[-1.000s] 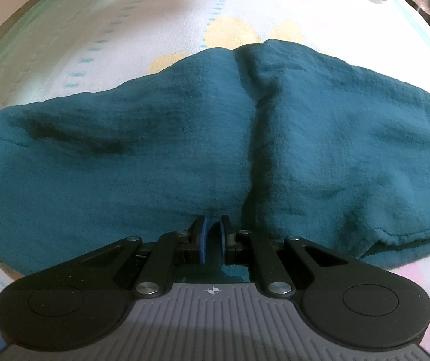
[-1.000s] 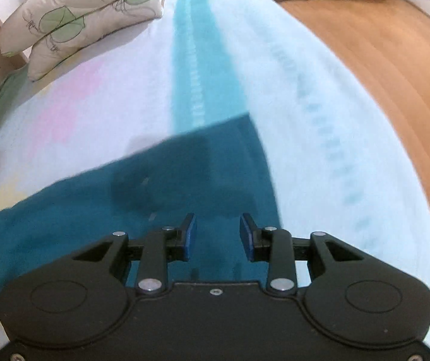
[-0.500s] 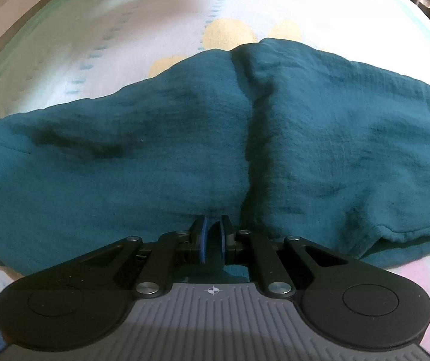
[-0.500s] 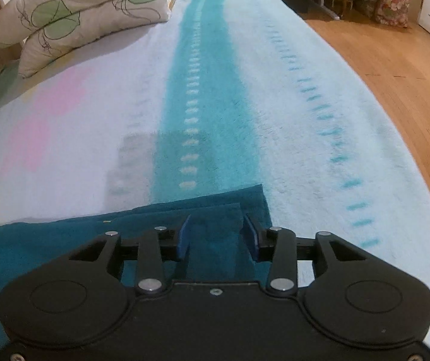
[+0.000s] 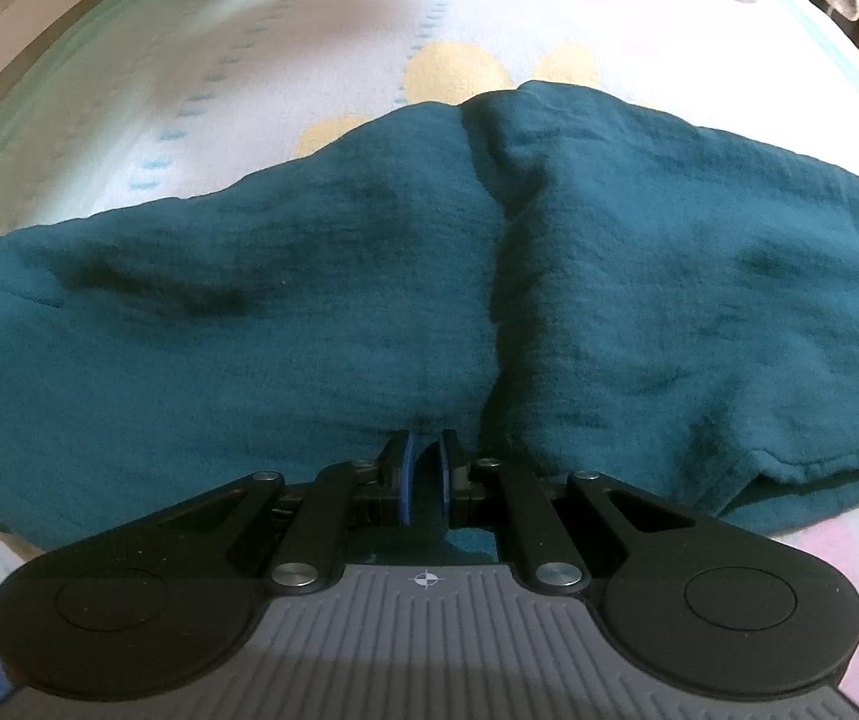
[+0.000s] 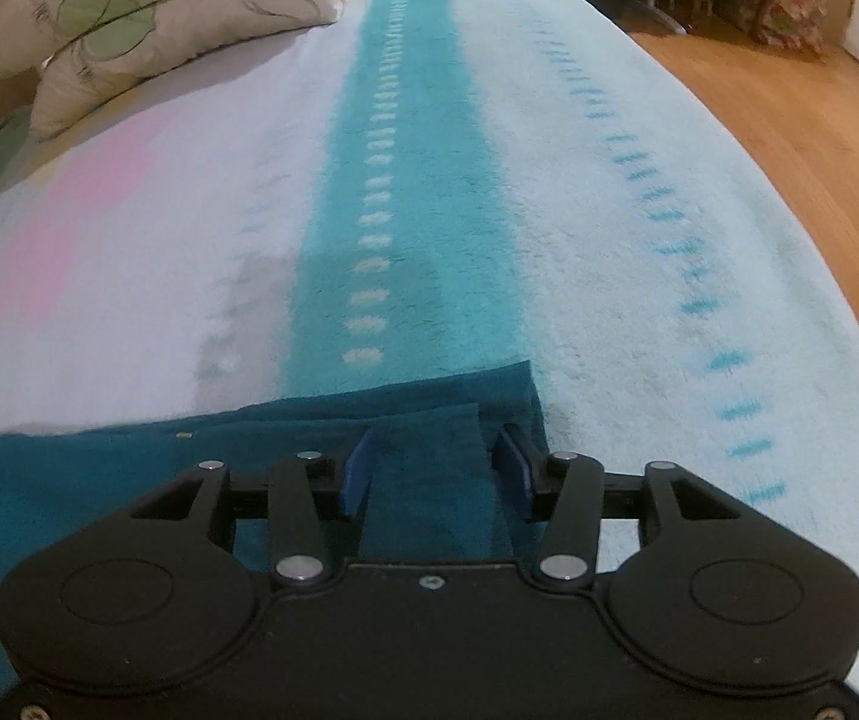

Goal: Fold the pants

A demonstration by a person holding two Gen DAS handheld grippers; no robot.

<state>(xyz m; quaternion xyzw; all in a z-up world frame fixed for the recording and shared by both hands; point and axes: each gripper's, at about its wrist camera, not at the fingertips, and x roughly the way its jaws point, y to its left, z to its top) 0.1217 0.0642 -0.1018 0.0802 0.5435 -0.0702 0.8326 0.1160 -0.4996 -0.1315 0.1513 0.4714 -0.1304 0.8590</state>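
Pastel striped bedspread (image 6: pixel 609 240), leaf-print pillows (image 6: pixel 147 18) at head, wooden floor (image 6: pixel 801 138).

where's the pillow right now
The pillow lies in the right wrist view's top left corner, at the far end of the striped bedspread, well beyond the teal pants.

Pants (image 5: pixel 669 300) — right end cut off by frame

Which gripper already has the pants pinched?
The left gripper: jaws nearly shut on the near edge of the teal pants. The right gripper straddles a corner of cloth, its jaws closing but visibly apart.
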